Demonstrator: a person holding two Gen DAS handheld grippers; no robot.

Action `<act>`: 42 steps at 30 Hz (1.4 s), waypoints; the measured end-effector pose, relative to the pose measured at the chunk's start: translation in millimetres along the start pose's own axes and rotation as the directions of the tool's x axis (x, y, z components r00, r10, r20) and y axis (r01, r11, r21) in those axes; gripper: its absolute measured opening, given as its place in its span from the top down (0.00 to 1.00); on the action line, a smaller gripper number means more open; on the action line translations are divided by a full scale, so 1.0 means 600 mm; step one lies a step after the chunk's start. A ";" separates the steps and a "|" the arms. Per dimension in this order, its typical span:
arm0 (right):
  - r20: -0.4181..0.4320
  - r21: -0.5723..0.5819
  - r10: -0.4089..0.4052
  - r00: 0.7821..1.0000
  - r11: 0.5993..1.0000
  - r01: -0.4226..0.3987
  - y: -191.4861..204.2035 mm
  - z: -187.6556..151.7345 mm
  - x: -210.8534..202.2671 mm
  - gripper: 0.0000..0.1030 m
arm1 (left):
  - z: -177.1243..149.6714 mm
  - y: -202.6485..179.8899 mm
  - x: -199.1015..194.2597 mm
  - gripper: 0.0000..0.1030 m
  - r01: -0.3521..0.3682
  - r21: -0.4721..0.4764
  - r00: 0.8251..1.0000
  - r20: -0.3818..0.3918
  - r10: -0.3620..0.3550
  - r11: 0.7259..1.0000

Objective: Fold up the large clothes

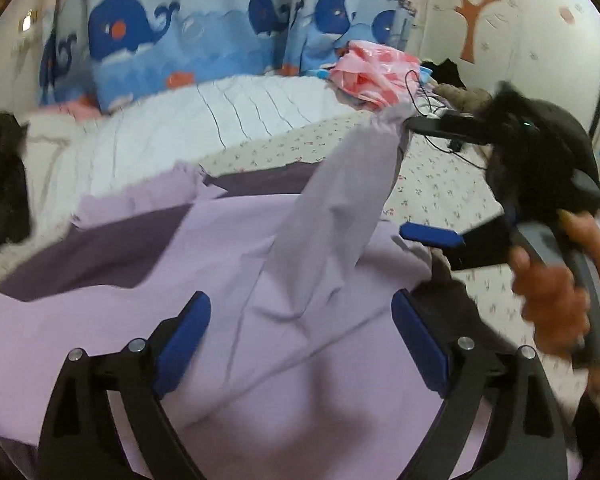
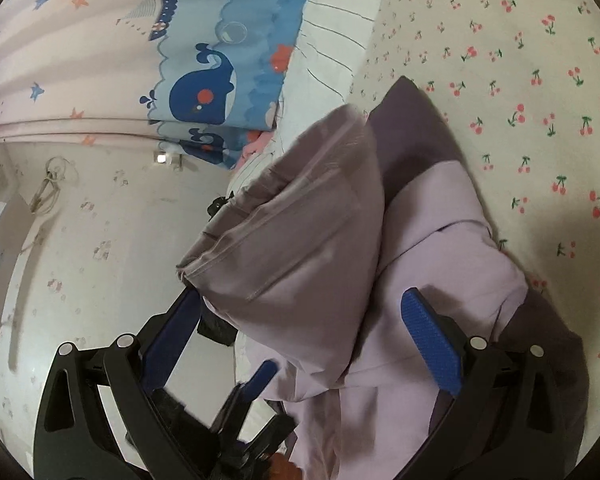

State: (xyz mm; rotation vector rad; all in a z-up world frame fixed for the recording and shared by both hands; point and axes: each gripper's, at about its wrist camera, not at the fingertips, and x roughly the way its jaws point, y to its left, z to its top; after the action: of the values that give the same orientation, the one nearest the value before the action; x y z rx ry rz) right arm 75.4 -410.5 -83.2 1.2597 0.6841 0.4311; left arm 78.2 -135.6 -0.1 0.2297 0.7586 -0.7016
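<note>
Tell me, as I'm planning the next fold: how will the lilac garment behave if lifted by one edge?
Likely floppy: the lilac garment hangs in a limp, creased peak from the right tool. Probably light, since that thin peak holds up without a clamp. It may slip off, as that tool's jaws stand apart.

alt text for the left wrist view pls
Left tongs hang open above a lilac garment spread on a bed. To the right, the open right tongs hold up a strip of it draped over one finger.
</note>
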 end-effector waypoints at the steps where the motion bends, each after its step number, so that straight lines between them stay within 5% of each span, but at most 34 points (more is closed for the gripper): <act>1: -0.006 0.018 0.007 1.000 1.000 -0.007 -0.007 0.000 0.001 0.06 | -0.005 0.004 -0.012 0.12 -0.006 -0.002 1.000 0.010 0.006 1.000; 7: 0.004 0.189 0.140 0.990 0.972 -0.138 -0.057 0.017 -0.019 0.06 | -0.027 0.089 -0.070 0.08 -0.099 -0.127 0.994 0.031 0.103 0.987; 11: 0.003 0.230 0.233 0.973 0.946 -0.227 -0.061 0.031 -0.021 0.06 | -0.048 0.168 -0.087 0.08 -0.134 -0.280 0.989 0.023 0.147 0.951; 16: -0.036 0.187 0.113 0.993 0.977 -0.105 -0.063 0.031 -0.006 0.06 | -0.071 0.216 -0.093 0.08 -0.135 -0.385 0.986 0.038 0.162 0.913; 18: -0.045 0.066 0.028 0.999 0.997 -0.025 -0.043 0.027 0.007 0.08 | -0.074 0.221 -0.086 0.08 -0.141 -0.395 0.985 0.033 0.167 0.908; 19: -0.047 -0.005 -0.021 0.999 1.000 0.021 -0.031 0.025 0.013 0.27 | -0.076 0.222 -0.082 0.08 -0.143 -0.398 0.985 0.029 0.168 0.906; 20: -0.038 -0.136 -0.121 0.992 0.984 0.115 -0.006 0.024 0.022 0.66 | -0.077 0.225 -0.077 0.08 -0.151 -0.403 0.985 0.019 0.173 0.903; 21: -0.015 -0.205 -0.173 0.985 0.964 0.166 0.007 0.020 0.023 0.78 | -0.075 0.225 -0.075 0.08 -0.160 -0.406 0.983 0.012 0.181 0.900; 23: 0.028 -0.312 -0.170 0.985 0.935 0.171 0.056 0.014 0.023 0.82 | -0.066 0.229 -0.087 0.08 -0.158 -0.409 0.982 0.031 0.187 0.899; 25: 0.087 -0.477 -0.115 0.990 0.867 0.143 0.135 -0.002 0.008 0.83 | -0.047 0.233 -0.129 0.08 -0.158 -0.405 0.964 0.133 0.229 0.900; 27: 0.165 -0.645 -0.036 0.986 0.752 0.135 0.224 -0.021 -0.016 0.83 | -0.029 0.244 -0.165 0.08 -0.151 -0.418 0.935 0.234 0.267 0.896; 30: 0.177 -0.698 -0.041 0.983 0.699 0.155 0.253 0.003 -0.005 0.83 | -0.014 0.264 -0.180 0.07 -0.138 -0.447 0.910 0.296 0.292 0.884; 32: 0.173 -0.655 -0.150 0.973 0.720 0.228 0.207 0.037 0.030 0.81 | -0.012 0.284 -0.149 0.07 -0.163 -0.454 0.918 0.255 0.304 0.876; 33: 0.138 -0.617 -0.266 0.954 0.731 0.293 0.150 0.055 0.061 0.80 | -0.017 0.296 -0.123 0.07 -0.190 -0.457 0.927 0.210 0.312 0.869; 34: 0.116 -0.598 -0.360 0.926 0.719 0.354 0.107 0.061 0.081 0.78 | -0.025 0.309 -0.092 0.07 -0.221 -0.464 0.935 0.148 0.321 0.858; 35: 0.061 -0.590 -0.498 0.865 0.681 0.433 0.039 0.064 0.111 0.73 | -0.044 0.330 -0.043 0.07 -0.262 -0.478 0.946 0.045 0.321 0.838; 36: 0.012 -0.589 -0.501 0.865 0.696 0.411 0.003 0.059 0.115 0.69 | -0.069 0.348 0.001 0.07 -0.287 -0.480 0.951 -0.036 0.308 0.829; 38: -0.021 -0.580 -0.415 0.909 0.746 0.328 -0.019 0.056 0.087 0.59 | -0.095 0.350 0.032 0.07 -0.312 -0.439 0.946 -0.066 0.316 0.842; 39: -0.014 -0.576 -0.406 0.914 0.750 0.325 -0.012 0.058 0.066 0.55 | -0.094 0.342 0.028 0.07 -0.326 -0.415 0.942 -0.068 0.329 0.849; 42: 0.209 -0.613 -0.447 0.870 0.634 0.472 0.051 0.062 0.004 0.48 | -0.074 0.329 -0.012 0.07 -0.295 -0.419 0.950 -0.036 0.309 0.859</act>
State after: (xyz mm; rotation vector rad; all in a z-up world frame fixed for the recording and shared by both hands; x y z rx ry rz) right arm 104.6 -427.5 -48.7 0.3907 0.7115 0.1795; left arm 179.8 35.6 -37.1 -0.0586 0.8023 -0.2292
